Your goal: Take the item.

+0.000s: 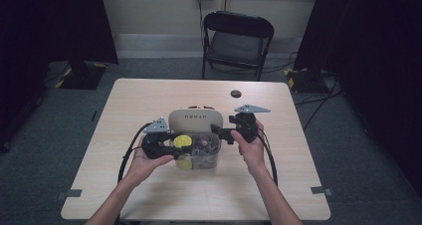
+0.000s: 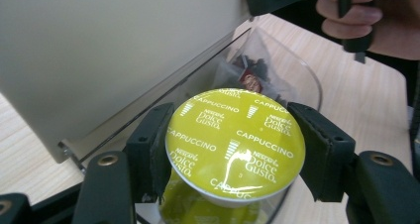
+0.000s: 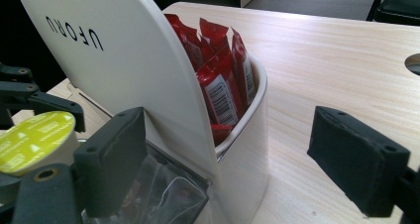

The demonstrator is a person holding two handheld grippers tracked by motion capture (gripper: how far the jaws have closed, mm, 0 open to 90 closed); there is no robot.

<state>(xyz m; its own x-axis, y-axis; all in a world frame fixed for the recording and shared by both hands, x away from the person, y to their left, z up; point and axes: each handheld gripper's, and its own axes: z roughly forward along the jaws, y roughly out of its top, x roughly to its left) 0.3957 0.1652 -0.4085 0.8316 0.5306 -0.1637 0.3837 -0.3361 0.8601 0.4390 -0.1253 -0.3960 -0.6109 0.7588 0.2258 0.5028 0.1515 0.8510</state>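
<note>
The left gripper (image 2: 233, 154) pinches a coffee capsule (image 2: 235, 142) by its rim, one black jaw on each side. The capsule's yellow-green foil lid, printed "Cappuccino", faces up toward that gripper's camera and tilts slightly; its body points down into the clear front bin (image 2: 297, 70) of a white organiser (image 1: 195, 119). In the high view the capsule (image 1: 182, 141) sits at the bin's left end, near the table's middle.

Just beyond it, the left gripper view shows small dark packets (image 2: 250, 73) lying deeper in the clear bin, and the organiser's raised white lid fills the upper left.

The right gripper (image 3: 237, 164) has its jaws spread wide, straddling the organiser's right end; whether either jaw touches it is unclear. Its view shows what the others hide: red sachets (image 3: 220, 70) standing upright in the rear compartment behind the lid, which reads "UFORU".

The table (image 1: 149, 195) is bare wood all round the organiser. A dark round hole (image 1: 236, 93) lies farther back, and a folding chair (image 1: 238, 38) stands beyond the far edge.
</note>
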